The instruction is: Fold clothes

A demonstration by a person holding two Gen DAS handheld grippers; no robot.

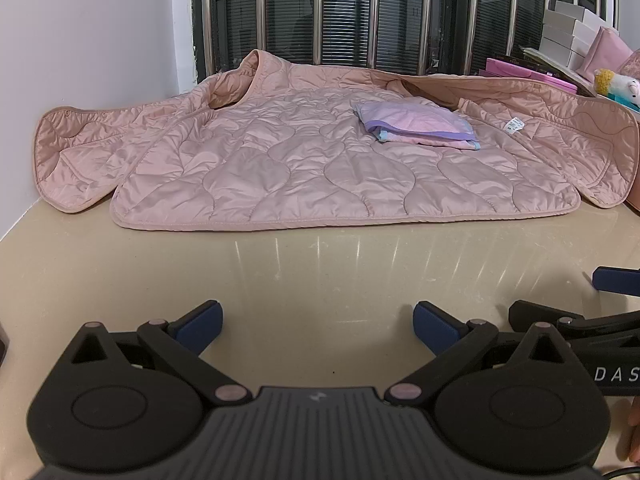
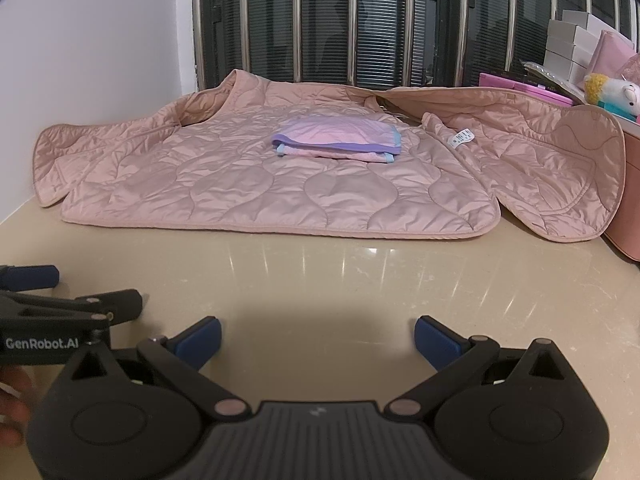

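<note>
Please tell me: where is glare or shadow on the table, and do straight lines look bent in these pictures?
Left wrist view: short bright streaks of glare on the table; window bars bow outward. Right wrist view: same streaks, a soft shadow before the right claw; corners dark from the fisheye. Jacket looks sharp in both.

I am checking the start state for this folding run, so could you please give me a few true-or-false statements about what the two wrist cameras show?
1. The pink quilted jacket lies spread open on the counter. True.
2. A small folded cloth sits on top of the jacket. True.
3. The left gripper is clamped on the jacket's hem. False: it is open over bare counter, well short of the jacket.
4. The right gripper is open and holds nothing. True.
5. The folded cloth is dark green. False: it is pink with purple and light blue edging.
6. The stuffed toy lies on the jacket. False: it sits among boxes at the right, behind the jacket.
</note>
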